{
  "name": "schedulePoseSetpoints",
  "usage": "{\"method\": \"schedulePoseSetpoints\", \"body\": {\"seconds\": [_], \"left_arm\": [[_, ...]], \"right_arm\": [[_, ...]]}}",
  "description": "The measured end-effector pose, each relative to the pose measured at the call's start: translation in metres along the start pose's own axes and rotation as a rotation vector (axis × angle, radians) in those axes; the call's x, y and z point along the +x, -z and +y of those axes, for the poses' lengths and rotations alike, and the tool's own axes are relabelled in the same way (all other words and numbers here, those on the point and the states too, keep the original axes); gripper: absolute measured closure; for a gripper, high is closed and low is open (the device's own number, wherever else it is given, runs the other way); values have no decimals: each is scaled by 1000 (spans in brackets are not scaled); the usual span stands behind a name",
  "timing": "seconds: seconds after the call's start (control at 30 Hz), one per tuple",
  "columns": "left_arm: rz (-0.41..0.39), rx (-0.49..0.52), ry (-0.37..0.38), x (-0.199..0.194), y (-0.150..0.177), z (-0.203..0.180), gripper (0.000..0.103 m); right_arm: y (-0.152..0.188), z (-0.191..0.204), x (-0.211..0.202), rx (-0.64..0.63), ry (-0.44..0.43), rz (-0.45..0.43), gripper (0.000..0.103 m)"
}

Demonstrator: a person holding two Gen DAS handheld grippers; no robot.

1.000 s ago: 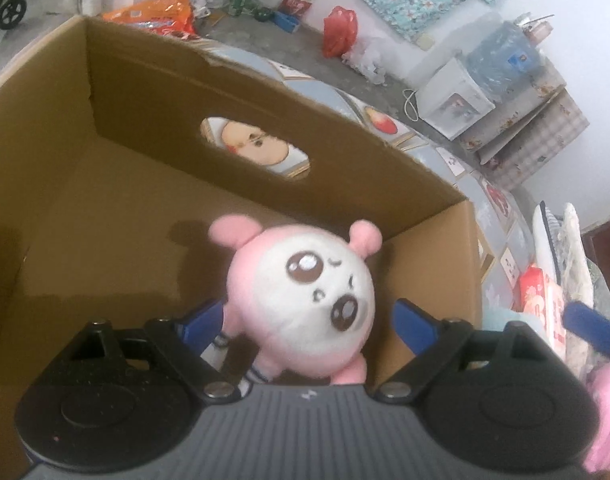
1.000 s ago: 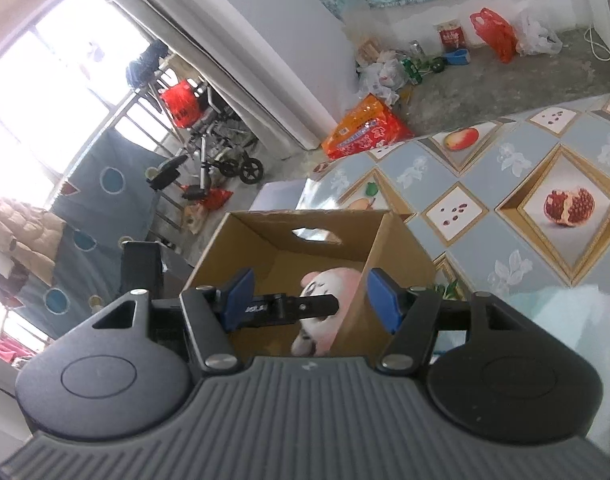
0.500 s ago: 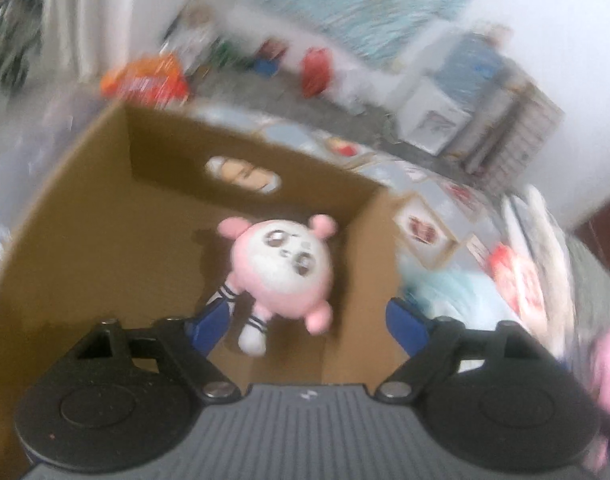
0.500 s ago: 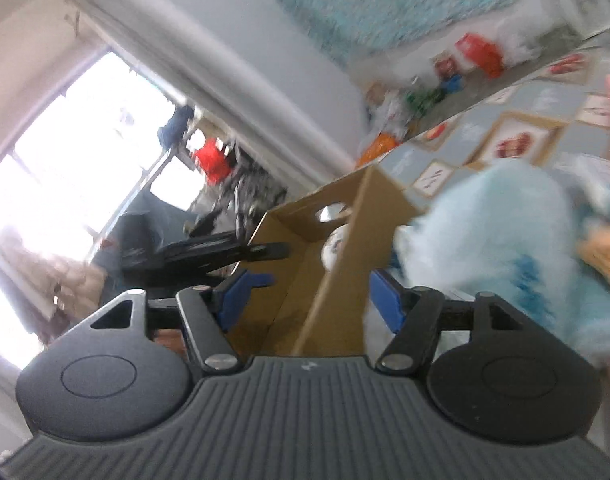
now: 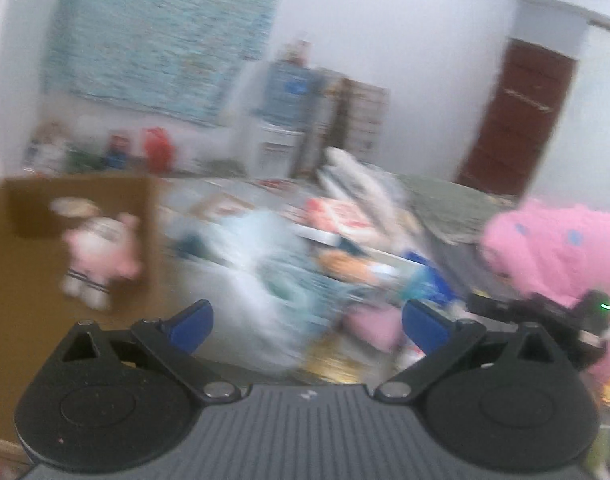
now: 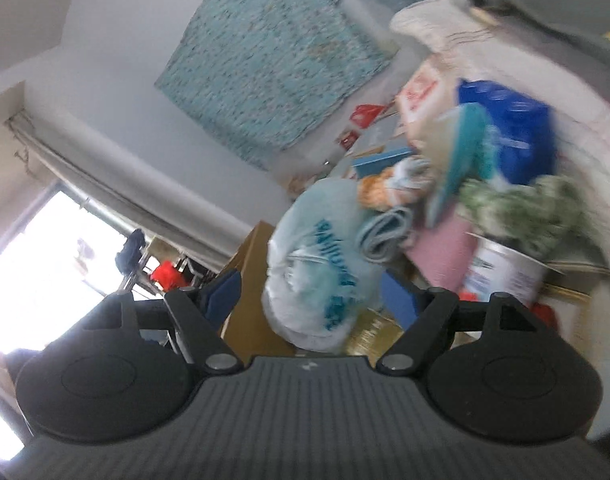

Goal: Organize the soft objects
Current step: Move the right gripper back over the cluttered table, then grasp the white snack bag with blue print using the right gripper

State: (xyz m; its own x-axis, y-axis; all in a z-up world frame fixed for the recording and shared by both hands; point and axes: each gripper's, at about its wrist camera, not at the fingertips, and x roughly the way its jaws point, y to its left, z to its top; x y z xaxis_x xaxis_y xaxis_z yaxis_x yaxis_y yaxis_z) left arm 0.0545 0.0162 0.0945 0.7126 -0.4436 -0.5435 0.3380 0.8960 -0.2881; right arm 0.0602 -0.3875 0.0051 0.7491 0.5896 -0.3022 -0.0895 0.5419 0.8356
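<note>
Both views are motion-blurred. A pink and white plush doll (image 5: 101,248) lies inside the brown cardboard box (image 5: 33,320) at the left. My left gripper (image 5: 309,322) is outside the box over the pile of soft things, its jaws opening with nothing between them. A pale blue plush (image 5: 265,268) lies ahead of it, and a pink plush (image 5: 553,248) sits at the far right. My right gripper (image 6: 311,296) is tilted, its jaws opening. The pale blue plush with teal lettering (image 6: 317,264) fills the gap between its fingers, and the pads are not seen pressing on it.
The box wall (image 6: 253,280) stands just left of the pale blue plush. Beyond lie a blue bag (image 6: 509,132), a green and white fuzzy item (image 6: 525,208), a white tin (image 6: 505,276) and a pink sheet (image 6: 445,256). A black device with a green light (image 5: 545,316) sits under the pink plush.
My left gripper drew back out of the box and swung right, leaving the pink and white doll inside. My right gripper swung from the box to the pale blue plush, rolling and widening.
</note>
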Motion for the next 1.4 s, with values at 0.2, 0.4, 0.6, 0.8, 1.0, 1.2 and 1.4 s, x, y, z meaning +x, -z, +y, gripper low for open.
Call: {"method": "schedulePoseSetpoints", "body": {"seconds": [0.2, 0.4, 0.6, 0.8, 1.0, 1.2, 1.4], "left_arm": [[88, 80, 39, 56, 34, -47, 2], [45, 224, -15, 96, 43, -79, 2], [6, 240, -6, 127, 33, -86, 3], [-16, 238, 5, 157, 27, -90, 12], [9, 269, 45, 188, 31, -100, 35], [42, 307, 35, 220, 34, -103, 59], [97, 276, 40, 248, 31, -96, 75]], "right_arm": [[10, -15, -20, 3, 18, -50, 25], [4, -24, -22, 3, 46, -58, 25], [-22, -7, -12, -84, 116, -23, 26], [-52, 6, -6, -99, 173, -48, 31], [-63, -15, 22, 12, 204, -75, 53], [-72, -43, 63, 83, 303, -60, 63], [-78, -60, 87, 144, 353, -67, 65]]}}
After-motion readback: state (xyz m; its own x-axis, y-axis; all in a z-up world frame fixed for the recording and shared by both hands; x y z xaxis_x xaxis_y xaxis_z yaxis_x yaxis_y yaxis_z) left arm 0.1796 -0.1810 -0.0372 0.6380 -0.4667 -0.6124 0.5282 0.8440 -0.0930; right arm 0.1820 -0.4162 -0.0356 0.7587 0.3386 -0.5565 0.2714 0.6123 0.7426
